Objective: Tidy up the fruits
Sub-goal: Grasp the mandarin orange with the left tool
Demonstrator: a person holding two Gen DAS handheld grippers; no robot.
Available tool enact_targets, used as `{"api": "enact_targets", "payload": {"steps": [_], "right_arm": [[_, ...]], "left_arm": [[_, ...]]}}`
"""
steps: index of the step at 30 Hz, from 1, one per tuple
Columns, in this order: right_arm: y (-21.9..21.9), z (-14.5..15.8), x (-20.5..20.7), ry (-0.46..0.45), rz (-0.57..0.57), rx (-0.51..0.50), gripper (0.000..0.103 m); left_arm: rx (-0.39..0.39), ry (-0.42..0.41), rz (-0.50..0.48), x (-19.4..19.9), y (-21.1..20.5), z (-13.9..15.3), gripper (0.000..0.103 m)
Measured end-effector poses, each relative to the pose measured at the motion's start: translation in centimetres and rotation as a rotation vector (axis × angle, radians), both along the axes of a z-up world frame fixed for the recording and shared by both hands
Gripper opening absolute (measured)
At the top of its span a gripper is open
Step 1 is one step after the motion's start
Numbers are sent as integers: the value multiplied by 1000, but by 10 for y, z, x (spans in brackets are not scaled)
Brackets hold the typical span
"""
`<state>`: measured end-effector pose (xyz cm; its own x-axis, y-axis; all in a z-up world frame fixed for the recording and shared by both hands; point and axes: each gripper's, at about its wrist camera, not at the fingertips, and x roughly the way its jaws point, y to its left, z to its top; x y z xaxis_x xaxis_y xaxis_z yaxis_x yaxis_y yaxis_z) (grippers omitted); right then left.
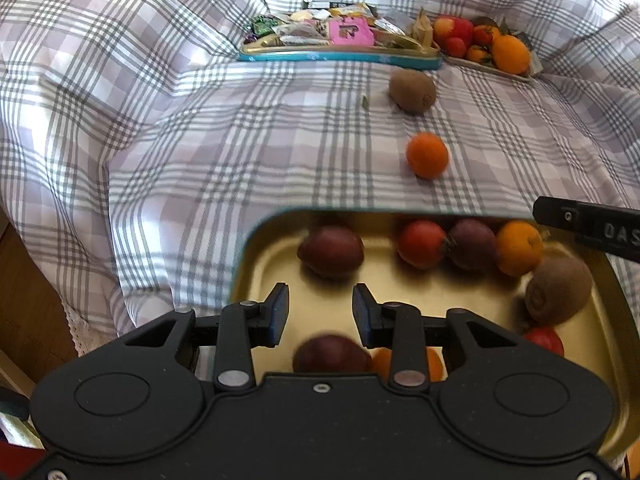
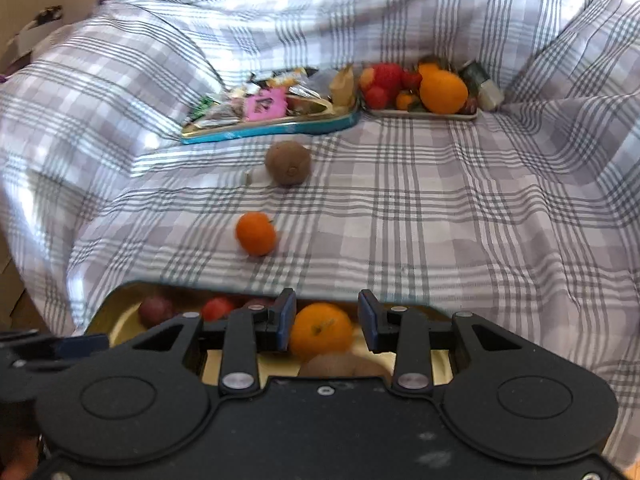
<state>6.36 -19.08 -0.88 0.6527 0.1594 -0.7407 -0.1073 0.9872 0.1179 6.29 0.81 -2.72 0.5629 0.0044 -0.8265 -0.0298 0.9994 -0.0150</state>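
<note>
— Where do my grippers stand?

— Your left gripper [image 1: 320, 300] hangs over the near end of the gold tin [image 1: 256, 264]. Its pads are drawn together with only a small gap between them, and they grip nothing. Your right gripper [image 2: 326, 308] is the same: drawn in and empty, over the tin's far rim. The orange [image 2: 320, 331] seen between its pads lies in the tin beneath them.

— And the fruit?

— Most of it is in that tin, which sits at the near edge of the checked cloth [image 1: 160, 120]. A dark plum [image 1: 331, 251] lies alone by the tin's far wall. To its right, a red fruit [image 1: 421, 244] and another plum [image 1: 472, 244] touch each other. A kiwi [image 1: 558, 290] rests against the right wall. Two pieces are still out on the cloth. A small orange [image 1: 427, 155] lies just beyond the tin's far rim, and a second kiwi [image 1: 413, 91] lies farther back, apart from it.

— What's at the back?

— A teal tin [image 1: 340, 57] heaped with wrapped snacks sits at the cloth's far edge. Beside it on the right is a pale tray [image 1: 508, 74] of red and orange fruit.
</note>
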Motion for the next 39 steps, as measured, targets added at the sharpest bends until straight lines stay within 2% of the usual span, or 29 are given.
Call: {"api": "enact_targets", "payload": {"steps": [6, 15, 22, 24, 34, 39], "right_arm": [[5, -3, 51, 58, -4, -15, 37], [8, -2, 98, 72, -23, -62, 37], [-4, -8, 100, 76, -58, -54, 37], [-8, -10, 98, 80, -68, -50, 37], [-27, -15, 89, 77, -104, -28, 37], [-30, -18, 90, 82, -119, -19, 37]], "left_arm": [[-9, -7, -9, 35, 7, 9, 44], [-78, 36, -43, 91, -1, 15, 43], [-137, 66, -98, 119, -24, 8, 43], [-166, 49, -102, 123, -29, 8, 43], [-209, 18, -102, 133, -46, 7, 44], [-209, 24, -135, 140, -58, 0, 49]]}}
